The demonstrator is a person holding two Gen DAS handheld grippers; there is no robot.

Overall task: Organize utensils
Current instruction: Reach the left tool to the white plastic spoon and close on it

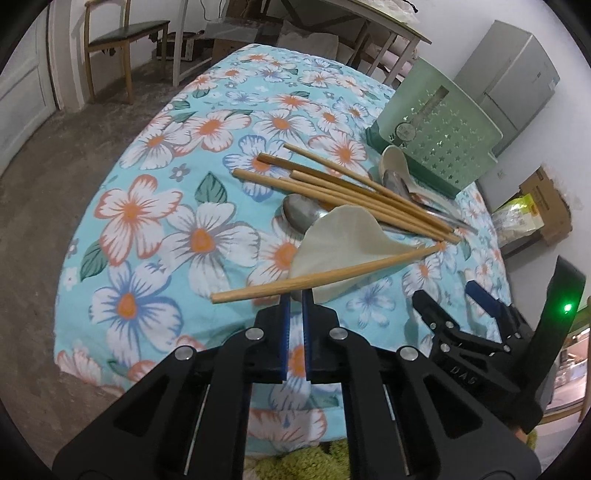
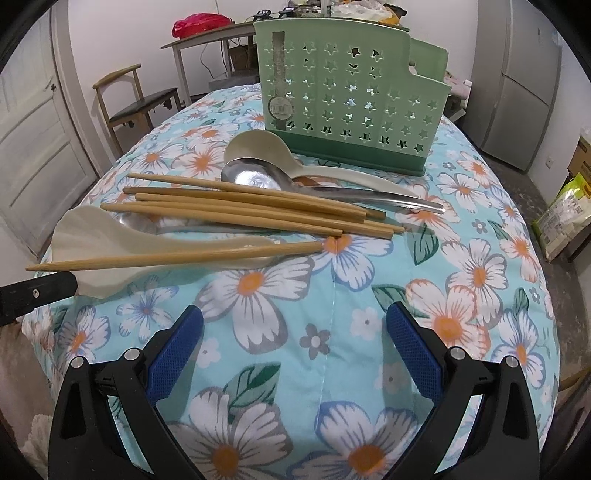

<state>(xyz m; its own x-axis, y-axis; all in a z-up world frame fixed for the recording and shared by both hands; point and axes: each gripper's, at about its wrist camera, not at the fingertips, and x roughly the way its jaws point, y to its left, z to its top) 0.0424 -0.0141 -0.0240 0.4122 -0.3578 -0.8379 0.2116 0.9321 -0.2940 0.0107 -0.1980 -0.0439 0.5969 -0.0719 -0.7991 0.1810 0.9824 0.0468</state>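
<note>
My left gripper is shut on a wooden chopstick, gripping it near its thick end; the chopstick lies across a cream spoon and also shows in the right wrist view. Several more chopsticks lie in a pile over a metal spoon. A second cream spoon and a second metal spoon lie in front of the green utensil holder. My right gripper is open and empty above the floral cloth, nearer than the pile; it also shows in the left wrist view.
The table is covered with a blue floral cloth. A wooden chair and another table stand behind. A grey fridge and boxes are at the right by the wall.
</note>
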